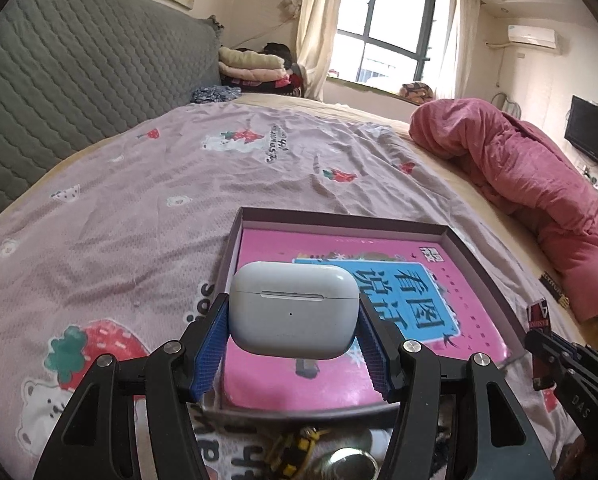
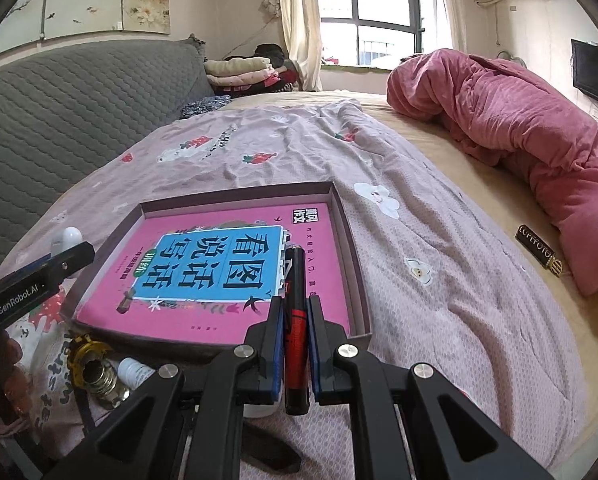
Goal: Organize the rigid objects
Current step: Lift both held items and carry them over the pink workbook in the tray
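A shallow purple-grey box (image 1: pixel 477 258) (image 2: pixel 345 220) lies on the bed with a pink book (image 1: pixel 339 376) (image 2: pixel 219 316) inside it. My left gripper (image 1: pixel 293 320) is shut on a white earbud case (image 1: pixel 293 308), held above the near part of the book. In the right wrist view that case (image 2: pixel 69 238) peeks over the left gripper at the box's left side. My right gripper (image 2: pixel 295 316) is shut on a black and red marker (image 2: pixel 296 320), which hangs over the box's near right part. From the left wrist view, the right gripper (image 1: pixel 539 354) shows at the right edge.
On the strawberry-print sheet (image 2: pixel 439 260) near the box's front lie a brass bulb socket (image 2: pixel 99 372), a small white bottle (image 2: pixel 133 372) and a yellow-black item (image 1: pixel 299 448). A dark gold-lettered tag (image 2: pixel 539 252) rests by the rolled pink quilt (image 2: pixel 539 132). A grey padded headboard (image 1: pixel 79 72) stands left.
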A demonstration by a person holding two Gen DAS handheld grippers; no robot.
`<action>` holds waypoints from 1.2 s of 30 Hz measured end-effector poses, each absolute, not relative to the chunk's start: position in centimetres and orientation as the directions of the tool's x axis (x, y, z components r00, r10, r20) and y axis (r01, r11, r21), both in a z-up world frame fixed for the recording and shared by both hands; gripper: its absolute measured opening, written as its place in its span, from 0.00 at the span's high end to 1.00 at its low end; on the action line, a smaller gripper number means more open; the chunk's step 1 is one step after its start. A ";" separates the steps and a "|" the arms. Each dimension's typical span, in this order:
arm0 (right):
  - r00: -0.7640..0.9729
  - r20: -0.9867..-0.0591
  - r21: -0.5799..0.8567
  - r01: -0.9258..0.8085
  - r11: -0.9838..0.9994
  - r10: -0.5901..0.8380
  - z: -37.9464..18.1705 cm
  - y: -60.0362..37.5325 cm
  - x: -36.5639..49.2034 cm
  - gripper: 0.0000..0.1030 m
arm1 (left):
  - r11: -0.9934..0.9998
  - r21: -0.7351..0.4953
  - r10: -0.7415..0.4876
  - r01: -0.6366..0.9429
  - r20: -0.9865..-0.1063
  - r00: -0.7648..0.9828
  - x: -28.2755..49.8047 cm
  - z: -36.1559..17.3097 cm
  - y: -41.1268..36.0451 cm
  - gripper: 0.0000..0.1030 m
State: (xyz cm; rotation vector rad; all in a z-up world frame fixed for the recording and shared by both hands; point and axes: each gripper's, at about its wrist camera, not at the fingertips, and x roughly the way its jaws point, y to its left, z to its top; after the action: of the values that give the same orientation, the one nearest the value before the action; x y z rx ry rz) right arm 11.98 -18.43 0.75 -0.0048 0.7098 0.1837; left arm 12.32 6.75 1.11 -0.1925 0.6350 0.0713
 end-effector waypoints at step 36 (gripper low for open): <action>0.660 -0.742 0.022 -0.150 0.989 0.116 -2.7 -16.5 18.5 0.90 | 0.989 -0.118 -0.023 -0.086 -0.707 0.707 16.5 -3.6 6.2 0.40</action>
State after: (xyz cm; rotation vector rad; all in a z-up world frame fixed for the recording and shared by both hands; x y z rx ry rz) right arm 18.52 -16.52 -2.74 -0.0426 0.8368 0.1503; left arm 16.55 6.21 -3.55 -0.1461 0.7855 0.0352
